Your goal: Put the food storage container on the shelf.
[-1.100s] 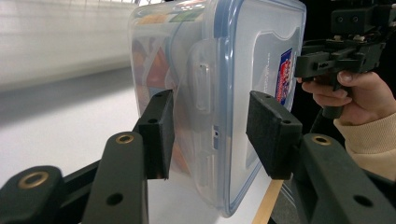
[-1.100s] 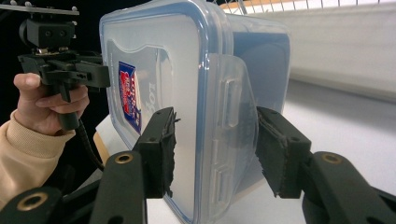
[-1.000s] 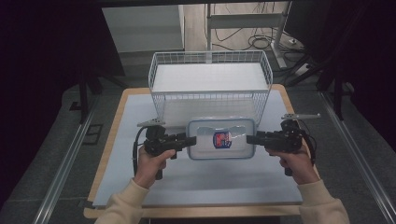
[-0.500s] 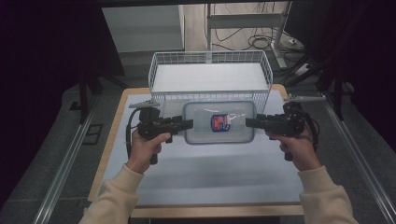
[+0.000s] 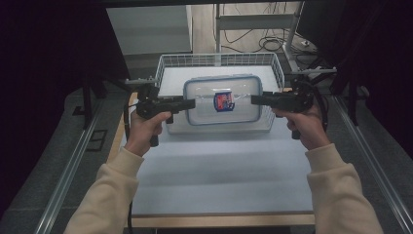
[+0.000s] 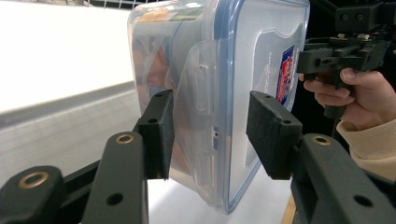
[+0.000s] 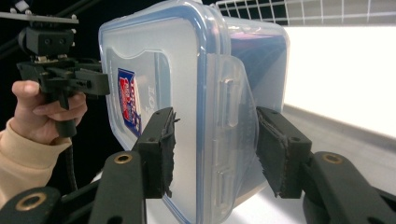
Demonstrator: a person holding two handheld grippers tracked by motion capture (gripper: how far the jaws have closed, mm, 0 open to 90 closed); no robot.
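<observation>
Two grippers clamp one clear lidded food container [image 5: 222,103] — left gripper [image 5: 189,103] at its 9 o'clock end, right gripper [image 5: 255,99] at 3 o'clock — held above the one wire basket [image 5: 216,60] at 12 o'clock. The gripper views show each end's latch flap [image 6: 198,88] between the pads.

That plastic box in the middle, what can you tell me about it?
The box is a clear plastic container, rectangular with rounded corners, closed by a blue-rimmed lid with clip flaps at its short ends and a red and blue label on top. Something orange shows dimly inside. It is held level in the air over the white wire basket, gripped at one short end by the left gripper and at the other by the right gripper.
</observation>
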